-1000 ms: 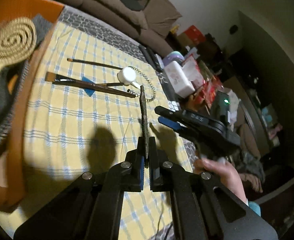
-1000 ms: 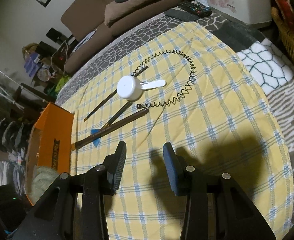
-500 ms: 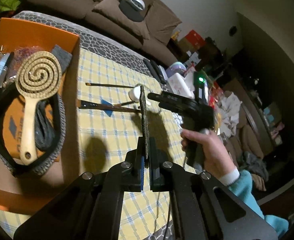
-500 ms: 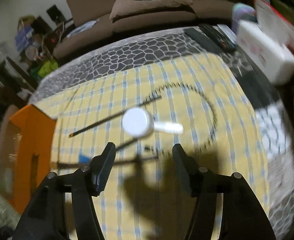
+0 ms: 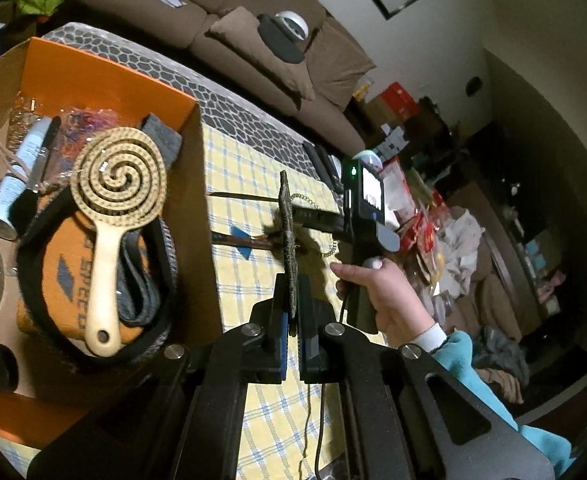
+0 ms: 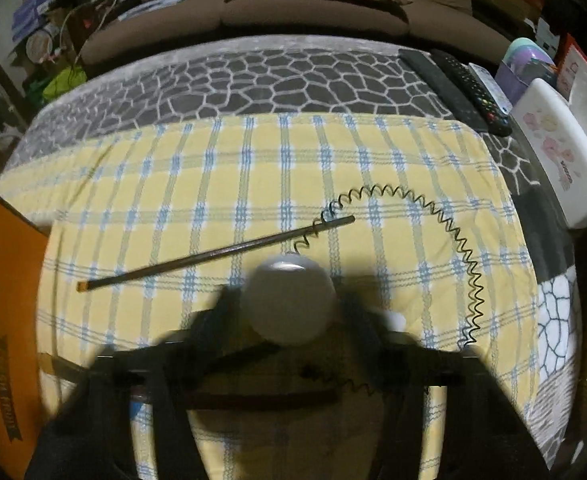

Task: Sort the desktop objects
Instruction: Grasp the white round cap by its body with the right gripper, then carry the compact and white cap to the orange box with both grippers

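Left gripper [image 5: 292, 330] low in the frame's centre, fingers [image 5: 277, 316] clamped on a thin mottled strip [image 5: 287, 236] held on edge, long axis running straight up-frame away from the fingers. Orange box [image 5: 105, 76] filling the left half of that view, already holding a spiral hairbrush [image 5: 111, 204], a dark belt [image 5: 37, 308] and small tubes; strip well to the right of the box's near wall, so the coming drop likely turns on a swing leftward across that wall. Right hand [image 5: 381, 292] at centre-right of the left wrist view, carrying the right gripper [image 6: 289, 312] out over the yellow checked cloth [image 6: 213, 168] on the table. In the right wrist view, blurred fingers [image 6: 217, 320] spread apart on either side of a white round scoop [image 6: 289, 300] at lower centre; contact impossible to judge through the blur, though no clamp evident. Scoop's handle apparently pointing right, past the right-hand finger. Thin dark stick [image 6: 213, 252] lying up-frame of the scoop, long axis slanting from lower left to upper right, its upper end crossing a black coiled cord [image 6: 453, 248] arcing round the right side. Second, thicker stick [image 6: 261, 398] low in the frame, near-horizontal beneath the fingers. Right gripper clearly nearer the scoop; left one occupied.
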### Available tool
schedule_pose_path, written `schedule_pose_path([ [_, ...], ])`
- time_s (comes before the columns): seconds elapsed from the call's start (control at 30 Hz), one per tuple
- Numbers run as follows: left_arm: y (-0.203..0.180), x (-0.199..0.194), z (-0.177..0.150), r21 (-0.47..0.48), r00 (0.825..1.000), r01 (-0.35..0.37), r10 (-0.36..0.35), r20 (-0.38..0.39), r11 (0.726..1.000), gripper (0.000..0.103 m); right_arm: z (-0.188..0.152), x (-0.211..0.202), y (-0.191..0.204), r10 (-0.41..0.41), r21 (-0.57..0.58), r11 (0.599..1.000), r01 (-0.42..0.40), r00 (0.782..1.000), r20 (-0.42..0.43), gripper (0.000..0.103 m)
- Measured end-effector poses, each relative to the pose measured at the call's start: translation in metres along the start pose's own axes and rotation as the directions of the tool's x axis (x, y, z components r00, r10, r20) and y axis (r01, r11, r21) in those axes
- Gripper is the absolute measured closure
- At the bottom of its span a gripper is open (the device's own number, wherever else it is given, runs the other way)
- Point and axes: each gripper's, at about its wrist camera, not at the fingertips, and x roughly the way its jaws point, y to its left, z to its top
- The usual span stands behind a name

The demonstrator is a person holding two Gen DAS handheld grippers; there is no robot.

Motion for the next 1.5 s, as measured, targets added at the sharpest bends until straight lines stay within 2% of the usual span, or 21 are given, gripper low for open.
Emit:
schedule_pose_path([
  [0.17,0.007,-0.019,0.006,-0.012,1.0,-0.004,0.005,0.03,1.0,0.1,-0.003,-0.012,-0.002,-0.003,-0.003,1.0,0.003,1.0,0.013,0.058],
  [0.3,0.022,-0.042,0.012,-0.038,0.998,-0.014,0.016,0.056,0.999,0.1,-0.008,-0.05,0.004,0.011,-0.04,0.999,-0.009,0.998,0.056,0.058],
  [0.43,0.044,-0.062,0.01,-0.067,0.997,-0.046,0.05,0.064,0.997,0.1,-0.016,-0.099,0.021,0.075,-0.083,0.994,-0.066,0.991,0.109,0.058],
  [0.57,0.073,-0.07,0.005,-0.127,0.996,-0.058,0.065,0.053,0.99,0.1,-0.029,-0.144,0.056,0.178,-0.152,0.976,-0.158,0.976,0.128,0.058],
  [0.7,0.097,-0.063,-0.002,-0.205,0.999,-0.008,0.016,0.035,0.979,0.1,-0.042,-0.176,0.105,0.27,-0.236,0.942,-0.239,0.957,0.109,0.058],
  [0.8,0.104,-0.057,-0.005,-0.224,1.0,0.014,-0.009,0.022,0.974,0.1,-0.052,-0.189,0.145,0.316,-0.305,0.91,-0.279,0.946,0.077,0.058],
  [1.0,0.089,-0.047,-0.007,-0.116,0.999,-0.046,0.045,-0.013,0.992,0.1,-0.064,-0.193,0.207,0.336,-0.394,0.87,-0.295,0.941,0.037,0.058],
  [1.1,0.079,-0.045,-0.01,-0.045,0.995,-0.095,0.094,-0.033,0.994,0.1,-0.064,-0.192,0.221,0.345,-0.403,0.863,-0.304,0.938,0.032,0.058],
  [1.17,0.073,-0.04,-0.012,-0.012,0.994,-0.102,0.101,-0.05,0.995,0.1,-0.064,-0.192,0.228,0.345,-0.405,0.863,-0.303,0.938,0.032,0.057],
  [1.3,0.065,-0.033,-0.015,0.06,0.985,-0.158,0.161,-0.066,0.986,0.1,-0.062,-0.193,0.233,0.335,-0.406,0.866,-0.293,0.941,0.034,0.058],
  [1.37,0.062,-0.029,-0.016,0.092,0.972,-0.218,0.225,-0.067,0.972,0.1,-0.062,-0.193,0.237,0.326,-0.408,0.867,-0.285,0.945,0.034,0.057],
  [1.43,0.062,-0.032,-0.015,0.089,0.967,-0.241,0.247,-0.065,0.966,0.093,-0.062,-0.193,0.238,0.32,-0.412,0.868,-0.278,0.947,0.034,0.057],
  [1.5,0.061,-0.039,-0.014,0.083,0.966,-0.251,0.255,-0.049,0.964,0.054,-0.062,-0.192,0.242,0.314,-0.419,0.867,-0.271,0.949,0.035,0.057],
])
